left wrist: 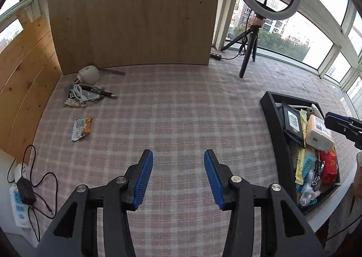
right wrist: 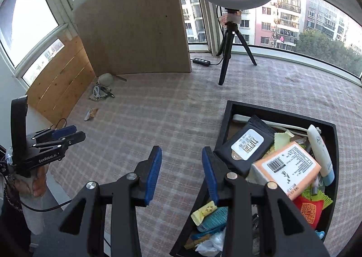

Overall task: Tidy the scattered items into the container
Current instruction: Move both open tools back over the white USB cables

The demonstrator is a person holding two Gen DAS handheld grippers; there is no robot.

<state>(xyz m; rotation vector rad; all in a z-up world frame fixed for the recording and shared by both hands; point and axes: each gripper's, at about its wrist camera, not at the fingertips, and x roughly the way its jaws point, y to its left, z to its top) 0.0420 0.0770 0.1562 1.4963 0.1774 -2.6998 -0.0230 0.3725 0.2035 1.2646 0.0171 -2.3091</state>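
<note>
Left gripper [left wrist: 178, 175] and right gripper [right wrist: 182, 173] both agape, empty. Black container [right wrist: 228, 116] well filled; snack packet [left wrist: 82, 128], cable pile [left wrist: 86, 95] not yet collected.

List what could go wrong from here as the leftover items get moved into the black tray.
1. The black tray is already heaped; the orange tissue pack rides high, so anything added could slide out.
2. In the far pile, the white cable lies tangled with the pen; grabbing one may drag the other.
3. The snack wrapper lies flat on the checked cloth, so the open left gripper might pinch fabric too.
</note>
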